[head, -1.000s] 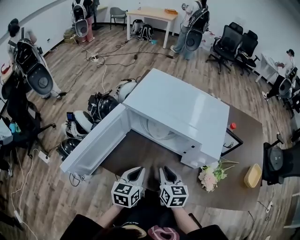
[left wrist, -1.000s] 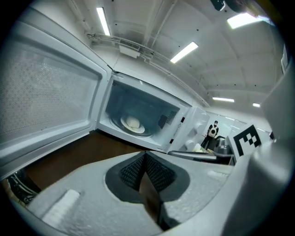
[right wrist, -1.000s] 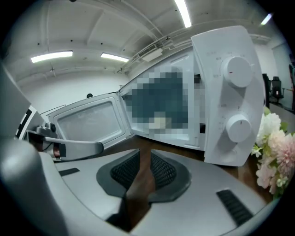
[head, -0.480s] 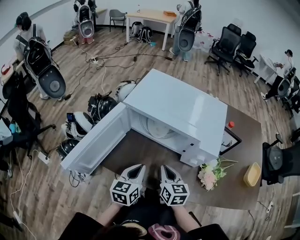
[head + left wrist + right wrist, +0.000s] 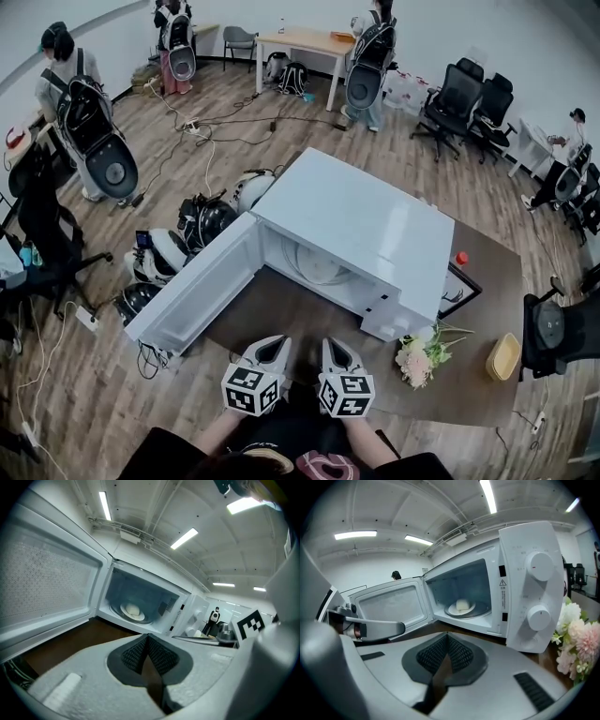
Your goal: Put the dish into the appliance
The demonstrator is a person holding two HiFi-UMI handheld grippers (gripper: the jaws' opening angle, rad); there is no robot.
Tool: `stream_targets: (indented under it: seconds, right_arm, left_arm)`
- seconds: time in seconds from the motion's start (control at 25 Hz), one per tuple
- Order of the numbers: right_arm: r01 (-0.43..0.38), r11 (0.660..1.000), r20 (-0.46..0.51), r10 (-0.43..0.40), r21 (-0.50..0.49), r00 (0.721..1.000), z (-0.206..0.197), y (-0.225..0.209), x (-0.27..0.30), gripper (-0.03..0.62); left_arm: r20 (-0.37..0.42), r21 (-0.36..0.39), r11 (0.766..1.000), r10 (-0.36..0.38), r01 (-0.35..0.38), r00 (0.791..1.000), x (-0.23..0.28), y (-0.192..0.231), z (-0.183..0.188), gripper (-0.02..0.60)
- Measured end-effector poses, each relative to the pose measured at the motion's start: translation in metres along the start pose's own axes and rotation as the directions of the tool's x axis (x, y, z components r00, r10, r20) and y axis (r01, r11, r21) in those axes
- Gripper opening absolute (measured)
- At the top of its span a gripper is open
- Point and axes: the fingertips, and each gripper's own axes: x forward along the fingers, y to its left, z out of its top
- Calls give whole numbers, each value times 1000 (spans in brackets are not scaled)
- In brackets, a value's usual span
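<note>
A white microwave (image 5: 356, 225) stands on the brown table (image 5: 281, 314) with its door (image 5: 192, 291) swung wide to the left. Inside, a white dish with a pale bun (image 5: 462, 605) rests on the turntable; the same dish (image 5: 132, 610) shows in the left gripper view. My left gripper (image 5: 271, 349) and right gripper (image 5: 333, 350) sit side by side at the table's near edge, in front of the opening and apart from it. Both have their jaws together with nothing between the pads (image 5: 140, 651), (image 5: 440, 654).
Pink and white flowers (image 5: 419, 352) lie right of the microwave, with a yellow bowl (image 5: 503, 354) farther right. A black tray (image 5: 464, 286) and a red item (image 5: 461, 257) sit behind. Helmets and cables crowd the floor at the left; people and office chairs stand around the room.
Both grippers stay near the table's front edge. The view has shifted slightly and people in the background have moved.
</note>
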Motion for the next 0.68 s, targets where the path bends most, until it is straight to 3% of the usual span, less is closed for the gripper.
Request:
stream_targets:
  seconds: [0.32,0.68]
  right_arm:
    - [-12,999,28,13,-40,1000,10,8,1,6]
    - [-11,1000,41,11,-18,999,15,8,3,6]
  left_arm:
    - [13,5,1000,14,-14,1000,-2,4,2,8]
    - [23,25,1000,14,-14,1000,-3,6,8,8]
